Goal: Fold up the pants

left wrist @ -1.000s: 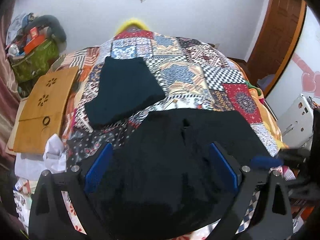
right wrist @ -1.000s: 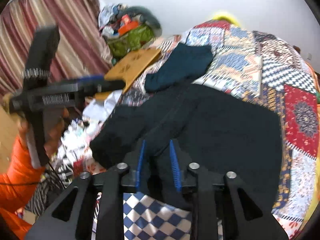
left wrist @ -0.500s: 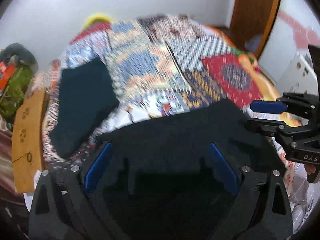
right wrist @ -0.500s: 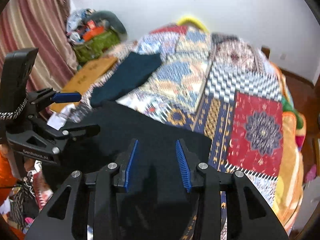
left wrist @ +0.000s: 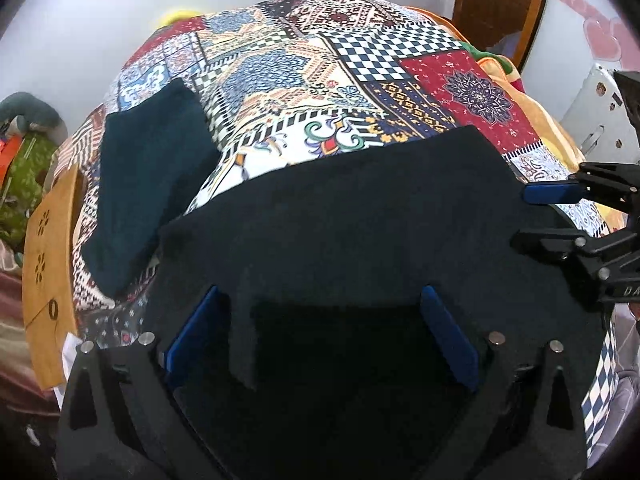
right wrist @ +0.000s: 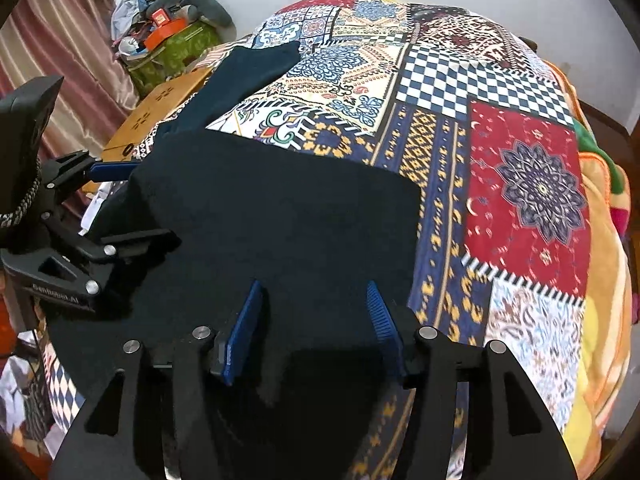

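On the near part of the patchwork bedspread (left wrist: 352, 76), one pair of black pants (left wrist: 360, 216) spread flat, one dark teal folded garment (left wrist: 148, 168) far left, two grippers, left gripper (left wrist: 320, 332) and right gripper (right wrist: 312, 320) both jaws apart above the pants, near edge hidden by fingers.

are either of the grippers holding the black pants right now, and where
Nothing is held: the left gripper and right gripper both stand open over the near edge of the black pants.
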Demonstrator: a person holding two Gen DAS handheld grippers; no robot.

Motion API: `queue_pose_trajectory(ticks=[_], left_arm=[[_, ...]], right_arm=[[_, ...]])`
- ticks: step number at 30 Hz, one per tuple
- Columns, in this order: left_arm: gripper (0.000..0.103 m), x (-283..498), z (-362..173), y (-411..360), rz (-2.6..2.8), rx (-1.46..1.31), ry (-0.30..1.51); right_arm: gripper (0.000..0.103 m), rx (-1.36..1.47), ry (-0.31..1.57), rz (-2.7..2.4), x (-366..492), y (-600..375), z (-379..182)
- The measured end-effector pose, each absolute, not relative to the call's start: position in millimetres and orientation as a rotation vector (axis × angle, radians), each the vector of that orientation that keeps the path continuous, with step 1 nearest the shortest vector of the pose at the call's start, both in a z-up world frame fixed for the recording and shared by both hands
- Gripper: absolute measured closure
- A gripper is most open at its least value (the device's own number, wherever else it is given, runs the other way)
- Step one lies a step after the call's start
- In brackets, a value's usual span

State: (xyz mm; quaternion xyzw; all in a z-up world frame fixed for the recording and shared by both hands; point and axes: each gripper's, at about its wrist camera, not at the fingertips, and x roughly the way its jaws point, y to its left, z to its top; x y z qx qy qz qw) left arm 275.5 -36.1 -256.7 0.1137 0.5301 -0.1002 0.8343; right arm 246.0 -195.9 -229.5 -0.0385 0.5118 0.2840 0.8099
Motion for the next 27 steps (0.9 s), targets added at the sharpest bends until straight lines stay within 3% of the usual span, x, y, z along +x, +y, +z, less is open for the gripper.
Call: queue_pose_trajectory(ticks=[18, 27], left_arm=[[0.003, 199.5, -221.2, -2.7, -0.089, 0.14, 1.059], [0.003, 147.1, -180.6, 80.6, 0.145, -0.106, 0.915]], right_arm=[[0.05, -0.095, 1.008, 0.573, 206.4, -204.2, -185.4], [0.047, -0.076, 0.869, 0.69, 186.6, -164.6, -145.3]])
